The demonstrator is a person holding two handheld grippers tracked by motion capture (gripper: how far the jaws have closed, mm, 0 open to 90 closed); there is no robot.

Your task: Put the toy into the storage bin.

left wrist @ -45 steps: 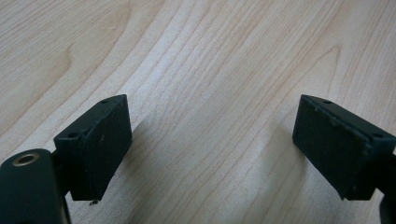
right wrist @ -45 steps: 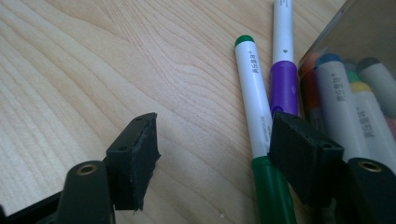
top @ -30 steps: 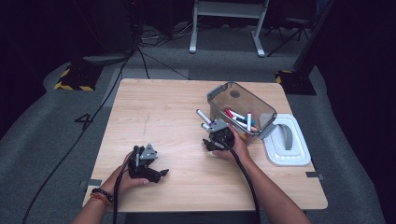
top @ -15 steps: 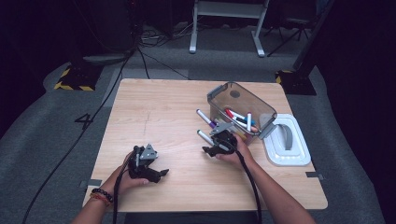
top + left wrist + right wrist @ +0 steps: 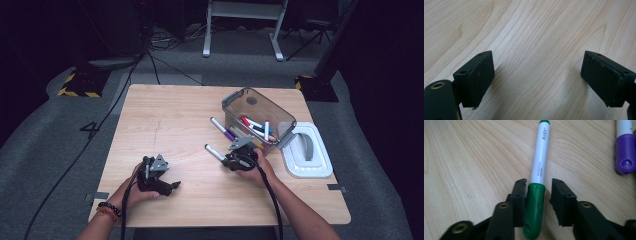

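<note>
Right tongs [image 5: 538,202] have just been closing around the green marker's [image 5: 537,195] cap, on the table; right pad not visibly touching. Purple marker [image 5: 625,152] just beside. Bin [image 5: 257,117] beyond holds several. Left tongs [image 5: 537,80] released, idle.

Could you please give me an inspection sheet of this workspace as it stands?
Surface: wooden table, nothing spilled.
Job's things: green marker lying on the table; purple marker beside it; more markers in the clear bin.
Clutter: white lid right of the bin.
Grippers: left gripper open, nothing between its jaws; right gripper jaws have just been closing around the green marker's cap, one side not yet touching.
Cables: gripper cable trails toward the person.
Surroundings: grey floor, striped base.
</note>
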